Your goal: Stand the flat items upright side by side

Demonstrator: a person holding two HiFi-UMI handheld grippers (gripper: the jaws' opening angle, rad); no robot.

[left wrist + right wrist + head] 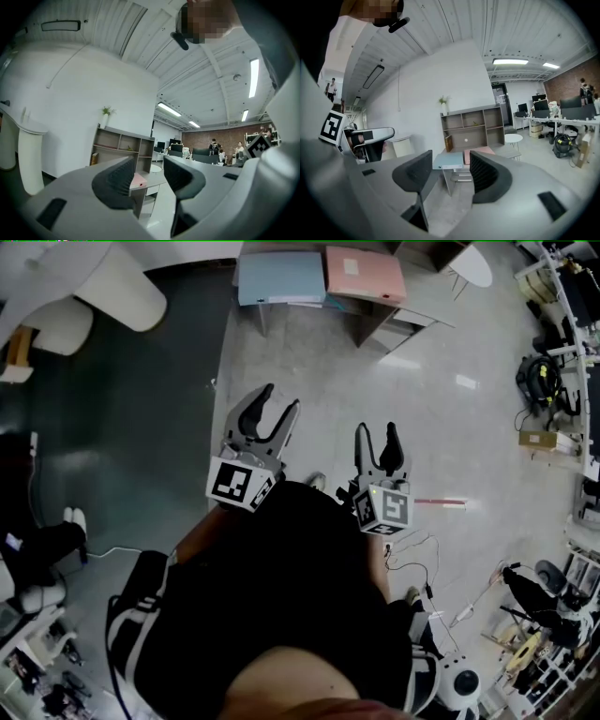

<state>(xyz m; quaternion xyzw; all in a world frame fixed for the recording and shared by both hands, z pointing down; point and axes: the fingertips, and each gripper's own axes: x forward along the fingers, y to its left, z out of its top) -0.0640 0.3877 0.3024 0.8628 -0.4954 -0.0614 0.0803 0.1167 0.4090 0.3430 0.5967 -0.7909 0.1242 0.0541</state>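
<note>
We stand on a pale grey floor (309, 362) in an open office. Ahead, a low grey table (424, 302) carries a blue folder (279, 277) and a pink folder (366, 274), lying flat side by side. Our left gripper (281, 401) and right gripper (377, 432) hang well short of it, jaws apart, empty. A shelf unit (472, 125) stands behind; cables (412, 554) trail at our right.

Polished grey floor (450, 437) catching glare; blue box file (279, 277) and pink box file (364, 274) look matt card; left gripper (281, 397) fingers (117, 180) dark, matt, ribbed plastic.
</note>
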